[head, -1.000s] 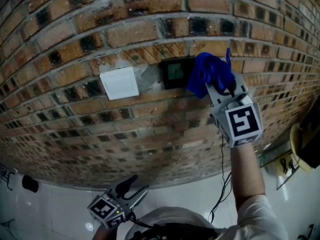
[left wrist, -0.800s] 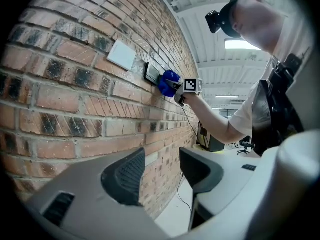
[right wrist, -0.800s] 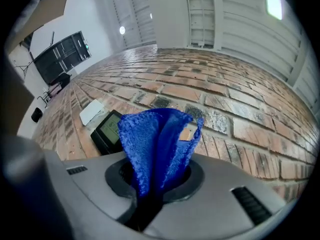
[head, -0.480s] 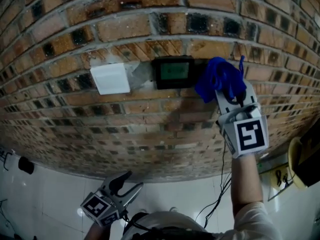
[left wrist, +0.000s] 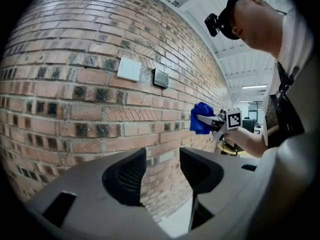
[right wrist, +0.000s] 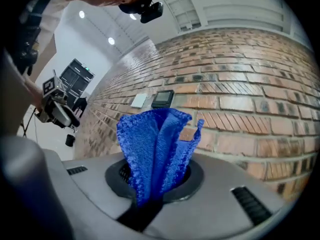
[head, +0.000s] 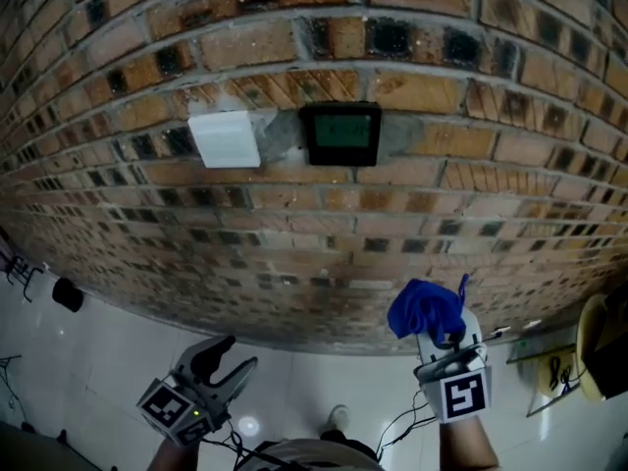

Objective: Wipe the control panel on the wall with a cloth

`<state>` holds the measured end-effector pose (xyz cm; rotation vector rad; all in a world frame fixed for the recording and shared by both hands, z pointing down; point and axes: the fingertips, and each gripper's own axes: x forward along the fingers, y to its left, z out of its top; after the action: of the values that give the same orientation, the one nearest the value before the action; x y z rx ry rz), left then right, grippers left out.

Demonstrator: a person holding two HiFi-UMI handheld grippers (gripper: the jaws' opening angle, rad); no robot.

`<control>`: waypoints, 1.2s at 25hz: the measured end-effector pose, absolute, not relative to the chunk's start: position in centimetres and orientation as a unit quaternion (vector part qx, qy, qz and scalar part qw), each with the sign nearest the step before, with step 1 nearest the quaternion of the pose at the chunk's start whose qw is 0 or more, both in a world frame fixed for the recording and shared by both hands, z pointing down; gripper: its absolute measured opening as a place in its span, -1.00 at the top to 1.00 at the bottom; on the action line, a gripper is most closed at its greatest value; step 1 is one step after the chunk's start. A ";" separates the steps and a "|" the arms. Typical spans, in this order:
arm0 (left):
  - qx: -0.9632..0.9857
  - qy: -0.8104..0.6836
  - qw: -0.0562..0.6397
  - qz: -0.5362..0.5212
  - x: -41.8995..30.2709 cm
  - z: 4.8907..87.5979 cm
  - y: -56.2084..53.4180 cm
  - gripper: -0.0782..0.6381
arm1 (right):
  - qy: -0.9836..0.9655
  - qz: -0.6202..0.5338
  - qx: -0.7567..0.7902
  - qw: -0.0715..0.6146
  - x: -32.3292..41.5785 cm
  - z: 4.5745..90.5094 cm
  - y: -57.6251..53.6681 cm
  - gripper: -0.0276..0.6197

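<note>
A black control panel point(head: 340, 133) with a greenish screen is set in the brick wall, uncovered. My right gripper point(head: 439, 337) hangs well below it and off to the right, shut on a bunched blue cloth point(head: 424, 309). The cloth point(right wrist: 155, 148) stands up from between the jaws in the right gripper view, with the panel point(right wrist: 162, 98) far beyond it. My left gripper point(head: 226, 354) is low at the left, open and holding nothing; its view shows the panel point(left wrist: 160, 77) and the cloth point(left wrist: 200, 119) at a distance.
A white cover plate point(head: 225, 138) sits on the wall just left of the panel. The brick wall point(head: 471, 194) fills most of the view above a white floor point(head: 88, 361). A black object point(head: 67, 293) lies at the far left, a yellowish one point(head: 594, 346) at the right edge.
My right gripper has dropped from beside the panel down to the bottom of the wall, carrying the cloth with it. The panel is now fully uncovered. The left gripper has barely shifted.
</note>
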<state>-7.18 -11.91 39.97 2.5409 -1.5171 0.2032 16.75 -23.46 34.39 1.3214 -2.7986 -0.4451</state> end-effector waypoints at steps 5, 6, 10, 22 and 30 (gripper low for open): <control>0.857 -0.506 0.080 0.058 -8.3 39.4 -7.3 0.21 | -0.897 -0.102 0.430 0.027 18.8 37.8 -14.6 0.64; 0.858 -0.504 0.078 0.054 -8.7 39.2 -6.1 0.21 | -0.897 -0.096 0.431 0.029 18.8 38.0 -12.7 0.64; 0.865 -0.497 0.063 0.042 -10.8 38.6 -0.6 0.21 | -0.896 -0.085 0.435 0.028 17.6 37.6 -4.7 0.64; 0.889 -0.449 0.077 0.039 -12.2 41.2 13.0 0.21 | -0.878 -0.080 0.467 0.066 15.9 37.4 13.0 0.64; 0.887 -0.456 0.070 0.023 -13.3 40.9 16.2 0.21 | -0.879 -0.101 0.461 0.065 14.9 36.1 16.1 0.64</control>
<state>-13.26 16.24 40.88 2.6689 -1.3721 0.0682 14.89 16.07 36.07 1.3916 -2.6530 -0.3034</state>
